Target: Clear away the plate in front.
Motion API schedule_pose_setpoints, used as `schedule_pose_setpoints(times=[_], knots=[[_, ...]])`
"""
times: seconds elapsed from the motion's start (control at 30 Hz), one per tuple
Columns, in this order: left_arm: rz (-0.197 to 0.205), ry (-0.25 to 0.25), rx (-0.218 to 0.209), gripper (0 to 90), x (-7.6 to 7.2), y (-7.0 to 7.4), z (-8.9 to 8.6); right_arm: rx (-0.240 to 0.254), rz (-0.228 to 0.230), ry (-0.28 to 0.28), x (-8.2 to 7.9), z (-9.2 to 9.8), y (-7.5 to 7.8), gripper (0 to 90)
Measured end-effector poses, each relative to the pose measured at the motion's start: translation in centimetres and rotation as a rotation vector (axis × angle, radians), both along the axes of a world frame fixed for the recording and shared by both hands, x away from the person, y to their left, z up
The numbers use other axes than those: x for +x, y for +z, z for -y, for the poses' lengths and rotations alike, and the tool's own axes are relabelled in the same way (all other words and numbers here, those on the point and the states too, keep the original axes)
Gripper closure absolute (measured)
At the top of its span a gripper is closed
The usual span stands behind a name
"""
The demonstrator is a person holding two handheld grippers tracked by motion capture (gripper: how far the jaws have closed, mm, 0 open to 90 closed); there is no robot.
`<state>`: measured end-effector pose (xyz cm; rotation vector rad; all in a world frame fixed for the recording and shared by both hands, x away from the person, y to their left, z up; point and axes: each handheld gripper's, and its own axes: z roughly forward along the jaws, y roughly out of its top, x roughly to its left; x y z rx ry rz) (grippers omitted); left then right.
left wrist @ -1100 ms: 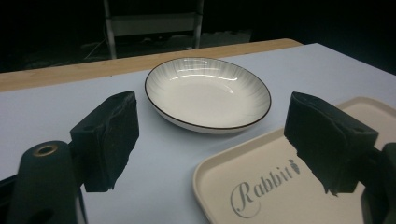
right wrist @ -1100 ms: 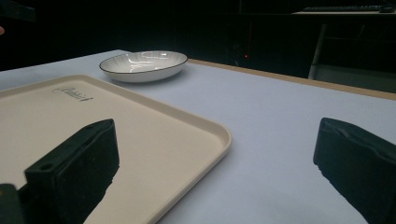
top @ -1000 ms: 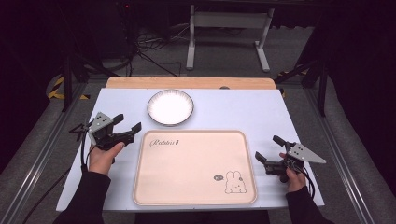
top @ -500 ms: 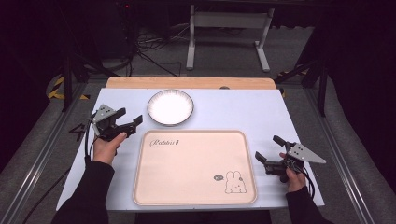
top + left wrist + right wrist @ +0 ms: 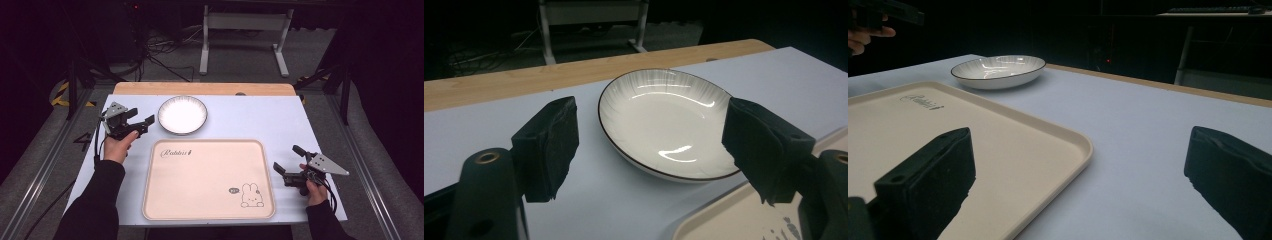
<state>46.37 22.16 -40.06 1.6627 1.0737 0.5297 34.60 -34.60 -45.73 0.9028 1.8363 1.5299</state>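
A white plate (image 5: 182, 114) with a dark rim sits on the pale table mat, beyond a beige tray (image 5: 207, 143) printed with a rabbit. My left gripper (image 5: 141, 119) hovers just left of the plate, pointing at it, apart from its edge. In the left gripper view the plate (image 5: 664, 125) lies ahead of the open left gripper (image 5: 651, 137); its jaws have just been closing a little, with nothing between the pads. My right gripper (image 5: 286, 158) rests open by the tray's right side, holding nothing. The right gripper view shows the right gripper (image 5: 1078, 170) astride the tray's rim (image 5: 1083, 145), with the plate (image 5: 998, 70) far off.
A wooden strip (image 5: 202, 88) runs along the table's far edge, and a metal stand (image 5: 245, 22) rises from the dark floor behind it. Metal rails (image 5: 47, 165) flank the table. The tray's corner (image 5: 724, 220) lies close under the left gripper's right jaw.
My left hand has carried its gripper away from me and rightward, closer to the plate. The right gripper has stayed where it was.
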Motion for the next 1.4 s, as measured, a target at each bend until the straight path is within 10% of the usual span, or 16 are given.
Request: schedule_pose_setpoints(times=[0.63,0.87,1.4], knots=[[-0.048,-0.003,-0.001,24.3,3.3,0.2,1.0,0.016,-0.003,-0.015,0.0,0.1,0.0,0.8],[-0.048,0.023,0.071,25.2,4.2,0.1,1.3,0.017,-0.003,-0.015,0.0,0.1,0.0,1.3],[-0.12,0.016,0.042,25.9,6.1,-1.1,1.8,0.005,-0.001,-0.015,0.0,0.0,0.0,2.1]])
